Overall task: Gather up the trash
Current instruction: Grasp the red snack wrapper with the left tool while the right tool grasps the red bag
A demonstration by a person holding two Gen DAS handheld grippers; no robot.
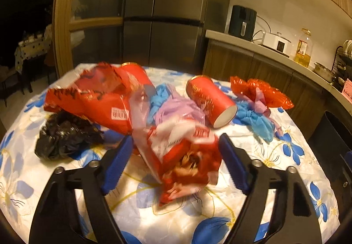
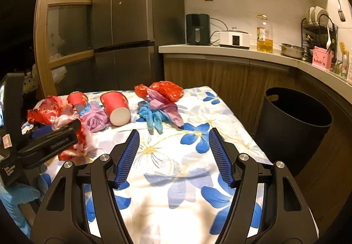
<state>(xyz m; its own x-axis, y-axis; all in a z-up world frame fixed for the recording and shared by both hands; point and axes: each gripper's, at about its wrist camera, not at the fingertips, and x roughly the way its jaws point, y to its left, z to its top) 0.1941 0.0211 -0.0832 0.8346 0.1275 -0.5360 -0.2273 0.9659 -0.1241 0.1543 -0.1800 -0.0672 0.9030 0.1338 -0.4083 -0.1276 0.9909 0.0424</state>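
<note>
Trash lies on a floral tablecloth (image 1: pixel 286 156). My left gripper (image 1: pixel 176 145) is open, its blue pads either side of a red-and-white snack wrapper (image 1: pixel 189 164). Behind it are a larger red wrapper (image 1: pixel 96 98), a black bag (image 1: pixel 63 134), a red paper cup on its side (image 1: pixel 209 101), another red cup (image 1: pixel 136 74), blue and purple plastic (image 1: pixel 257 118) and a red cellophane wad (image 1: pixel 261 92). My right gripper (image 2: pixel 173 142) is open and empty above the cloth (image 2: pixel 176 178). The cup (image 2: pixel 116 105), the blue and purple plastic (image 2: pixel 158 112) and the left gripper (image 2: pixel 50 140) show ahead.
A black bin (image 2: pixel 292 125) stands on the floor right of the table. A counter (image 2: pixel 231 50) behind holds an air fryer, a cooker, an oil bottle, a pot and a dish rack. A dark fridge (image 2: pixel 123 24) stands at the back.
</note>
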